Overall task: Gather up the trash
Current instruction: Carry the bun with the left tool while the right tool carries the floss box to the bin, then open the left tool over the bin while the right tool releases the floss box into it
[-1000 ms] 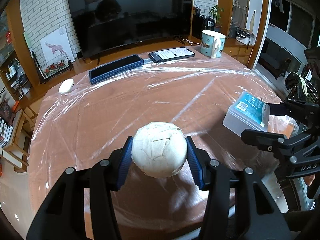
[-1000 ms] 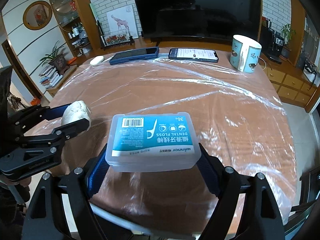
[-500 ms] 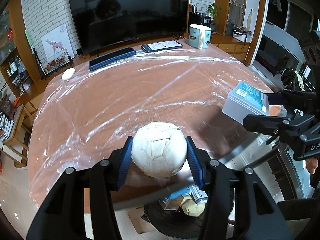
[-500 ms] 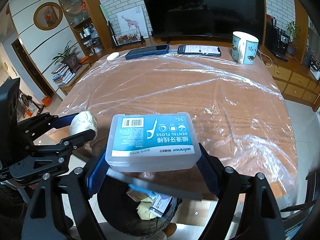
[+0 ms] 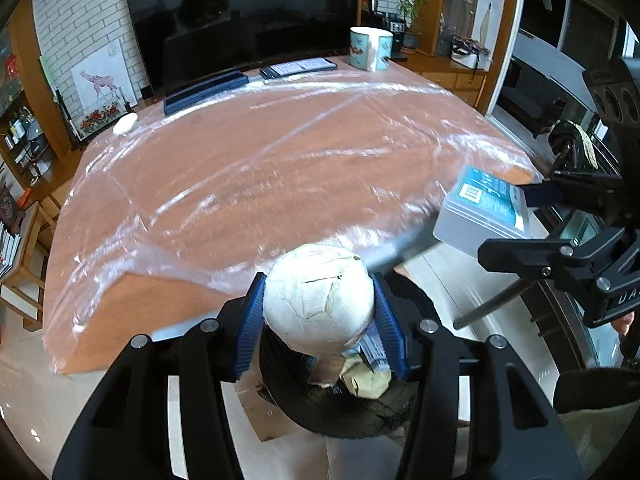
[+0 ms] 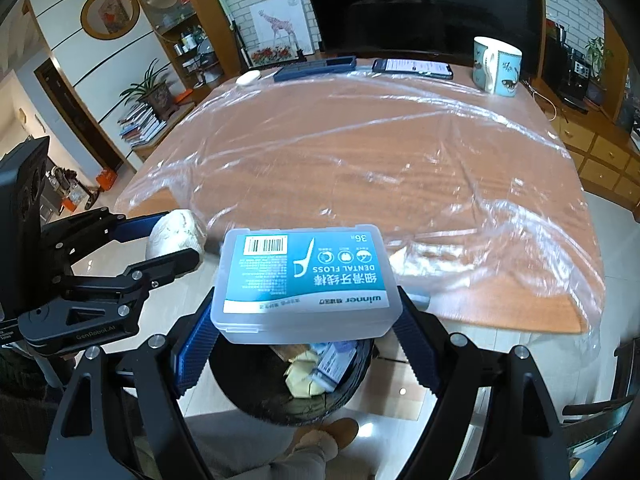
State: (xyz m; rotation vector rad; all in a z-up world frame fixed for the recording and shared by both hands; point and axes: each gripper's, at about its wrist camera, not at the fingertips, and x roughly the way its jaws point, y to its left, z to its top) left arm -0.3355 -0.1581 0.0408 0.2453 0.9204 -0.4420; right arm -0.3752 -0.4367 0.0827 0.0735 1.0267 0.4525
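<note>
Bin [image 6: 240,380] contents largely hidden beneath the floss box [image 6: 304,276] pinched in right tongs [image 6: 306,344]; left tongs [image 5: 320,320] pinch paper ball [image 5: 320,296] beyond the tabletop [image 5: 280,160] near edge.

Both grippers clamped and tilted downward, side by side

The left gripper [image 5: 320,308] fills the lower middle of its own view, its blue-padded fingers [image 5: 250,320] pressed on a white paper ball [image 5: 318,304]; in the right wrist view it reaches in from the left edge. The right gripper [image 6: 306,324] sits at lower centre of its view, pads squeezing the ends of a dental floss box [image 6: 304,280]; in the left wrist view it enters from the right edge.
</note>
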